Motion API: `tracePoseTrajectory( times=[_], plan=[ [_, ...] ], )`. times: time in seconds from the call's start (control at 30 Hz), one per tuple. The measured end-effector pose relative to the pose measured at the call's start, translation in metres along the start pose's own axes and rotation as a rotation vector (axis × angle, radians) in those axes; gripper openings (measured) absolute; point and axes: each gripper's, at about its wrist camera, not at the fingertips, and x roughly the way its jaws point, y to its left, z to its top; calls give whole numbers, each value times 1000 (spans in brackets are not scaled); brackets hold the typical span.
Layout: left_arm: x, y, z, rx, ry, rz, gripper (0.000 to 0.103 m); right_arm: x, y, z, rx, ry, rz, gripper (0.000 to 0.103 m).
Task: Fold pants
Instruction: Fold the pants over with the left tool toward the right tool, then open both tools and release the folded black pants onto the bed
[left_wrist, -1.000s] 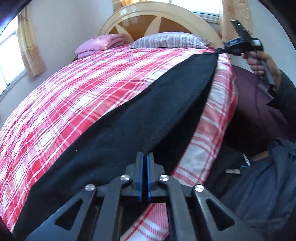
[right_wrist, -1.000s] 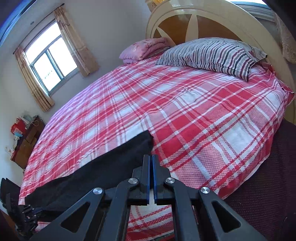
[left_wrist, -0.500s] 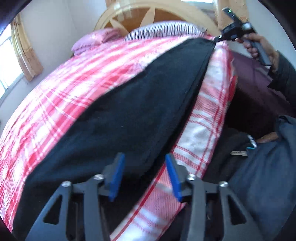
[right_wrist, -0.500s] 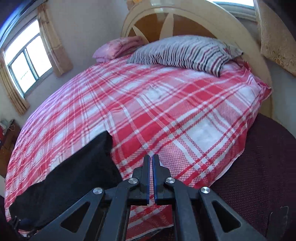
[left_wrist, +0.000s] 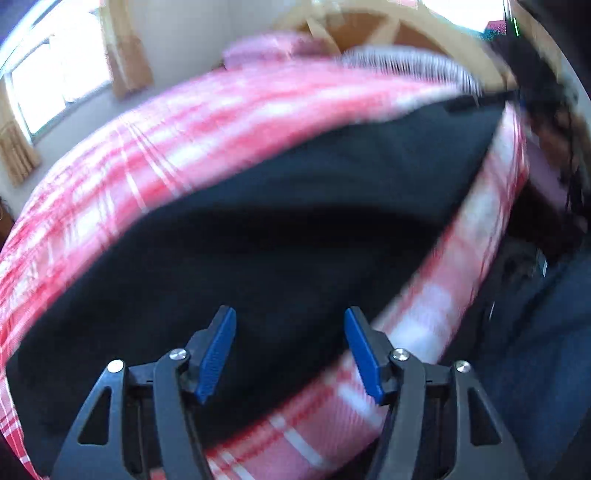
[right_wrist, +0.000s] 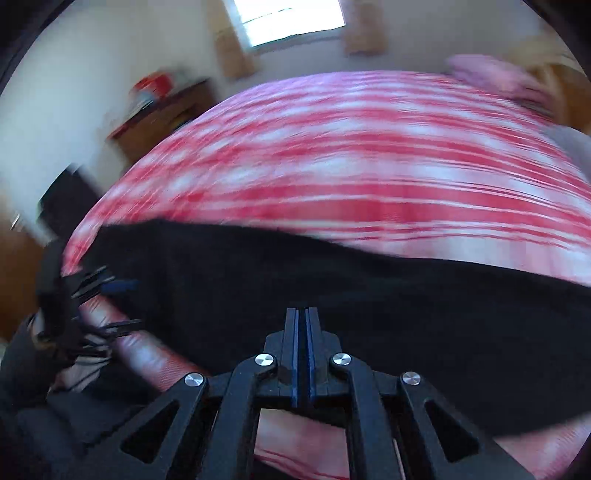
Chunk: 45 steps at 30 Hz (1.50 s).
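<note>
The black pants (left_wrist: 288, 221) lie stretched along the near edge of the red plaid bed (left_wrist: 184, 122). My left gripper (left_wrist: 290, 350) is open just above one end of the pants, holding nothing. In the right wrist view the pants (right_wrist: 369, 288) run across the frame. My right gripper (right_wrist: 303, 354) has its jaws pressed together over the pants' near edge; whether cloth is pinched between them is hidden. The left gripper (right_wrist: 96, 306) shows blurred at the far left of that view. Both views are motion-blurred.
A striped pillow (left_wrist: 406, 62) and a pink pillow (left_wrist: 266, 48) lie by the wooden headboard (left_wrist: 388, 26). A wooden cabinet (right_wrist: 162, 114) stands by the far wall under a window (right_wrist: 288, 18). The person's dark clothing (left_wrist: 535, 350) is at the right.
My left gripper opened and let go of the pants. My right gripper swung round from the headboard end to face across the bed, over the pants; it stayed shut.
</note>
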Motion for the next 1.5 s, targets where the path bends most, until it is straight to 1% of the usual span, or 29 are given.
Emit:
tracePoseTrajectory(
  times=[0.03,0.13,0.2,0.23,0.27,0.3,0.33,0.37,0.43,0.5,0.53,0.57,0.67,0.77,0.83,0.9,0.97,1.0,1.03,1.07,1.1,1.13,1.17,1.2,1.23,1.3,1.37,1.47,1.5],
  plan=[
    [-2,-3,-6,14,-31,13,64,12,18,0,-53,19,28,4],
    [-8,2,-10,-12,-45,29,64,41,70,-5,-214,69,83,4],
    [-9,8,-10,-35,-53,39,62,56,93,-7,-298,100,90,6],
    [-8,11,-9,-49,-47,36,59,62,102,-10,-333,114,88,9],
    [-7,11,-9,-54,-46,34,57,66,107,-11,-352,127,86,21],
    [-7,10,-10,-53,-47,36,51,70,110,-14,-371,142,74,31],
    [-6,10,-10,-45,-42,44,46,71,108,-17,-379,148,67,53],
    [-5,10,-11,-38,-42,49,44,70,106,-19,-384,150,62,56],
    [-9,8,-13,-37,-45,42,20,69,101,-22,-388,153,45,56],
    [-11,10,-13,-36,-42,52,10,72,97,-26,-399,170,-21,53],
    [-12,12,-13,-38,-39,47,8,74,95,-26,-404,170,-40,36],
    [-14,13,-14,-37,-35,44,7,74,93,-27,-409,169,-58,21],
    [-19,13,-14,-31,-29,31,6,67,88,-27,-390,158,-37,8],
    [-31,20,-14,-58,-43,-35,5,58,89,-25,-385,134,-19,8],
    [-36,20,-17,-35,-21,-82,5,56,91,-26,-409,140,-12,8],
    [-35,21,-21,-24,-4,-69,6,60,93,-31,-438,162,-32,8],
    [-28,22,-24,-22,10,-32,13,67,89,-34,-419,204,-21,9],
    [-27,23,-25,-26,5,-14,14,68,87,-33,-410,200,-12,9],
    [-28,24,-26,-27,0,-30,16,65,84,-33,-398,194,-3,15],
    [-34,24,-26,-14,-14,-43,16,62,81,-31,-385,193,3,28],
    [-39,25,-26,-4,-31,-36,24,58,78,-30,-372,191,11,34],
    [-48,26,-26,9,-62,-18,41,54,76,-29,-364,184,19,41],
    [-56,29,-26,11,-92,1,51,48,74,-27,-349,166,37,41],
    [-63,34,-26,2,-125,26,70,45,73,-26,-339,155,54,41],
    [-70,41,-27,-23,-154,49,76,42,73,-24,-326,146,80,41],
    [-76,57,-31,-85,-180,44,76,39,75,-22,-301,130,131,42],
    [-69,76,-37,-176,-167,32,76,46,78,-22,-292,130,138,50],
    [-38,91,-49,-241,-38,135,76,74,77,-26,-280,190,65,51],
    [-27,97,-55,-259,11,174,76,75,76,-27,-278,183,64,51]
  ],
)
